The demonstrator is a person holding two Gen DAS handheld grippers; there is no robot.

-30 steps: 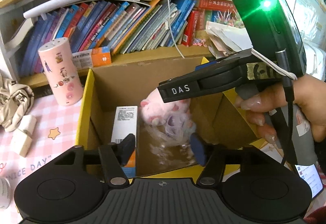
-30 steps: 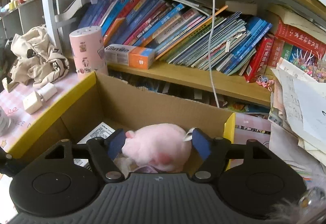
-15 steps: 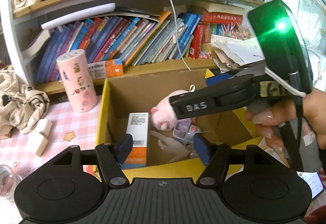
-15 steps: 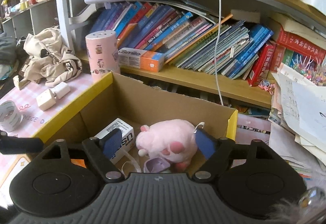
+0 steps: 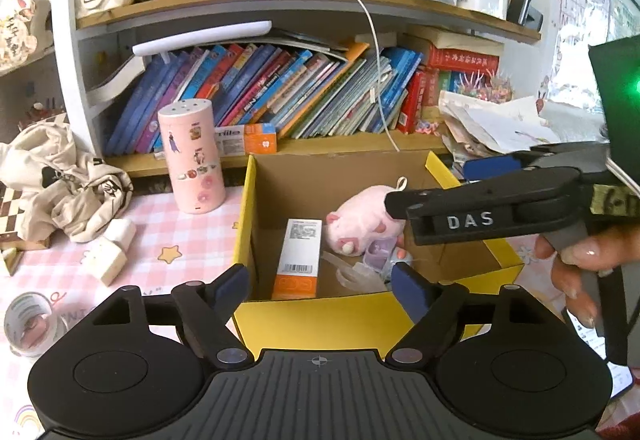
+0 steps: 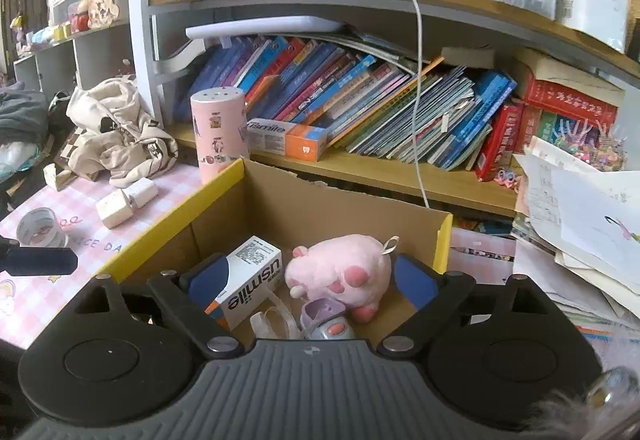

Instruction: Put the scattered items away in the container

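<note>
The cardboard box with yellow flaps [image 5: 320, 314] [image 6: 224, 179] stands on the pink checked table. Inside lie a pink plush pig [image 5: 360, 215] [image 6: 344, 268], a white and orange carton [image 5: 300, 256] [image 6: 248, 280], a small purple item [image 5: 380, 256] [image 6: 322, 310] and clear wrapping. My left gripper [image 5: 322, 288] hangs over the box's near flap, its jaws opening with nothing between them. My right gripper [image 6: 311, 280] [image 5: 428, 183] hovers above the box, jaws opening; the pig lies below and between the pads, untouched.
On the table left of the box stand a pink cylinder [image 5: 192, 159], white cubes [image 5: 110, 248], a tape roll [image 5: 30, 320] and a crumpled beige cloth [image 5: 68, 179]. Bookshelves [image 5: 280, 95] rise right behind the box. Loose papers [image 6: 580, 207] pile up at its right.
The right gripper let go of the plush pig, which now lies in the box. Both grippers drew back and upward from the box, and their jaws spread wider.
</note>
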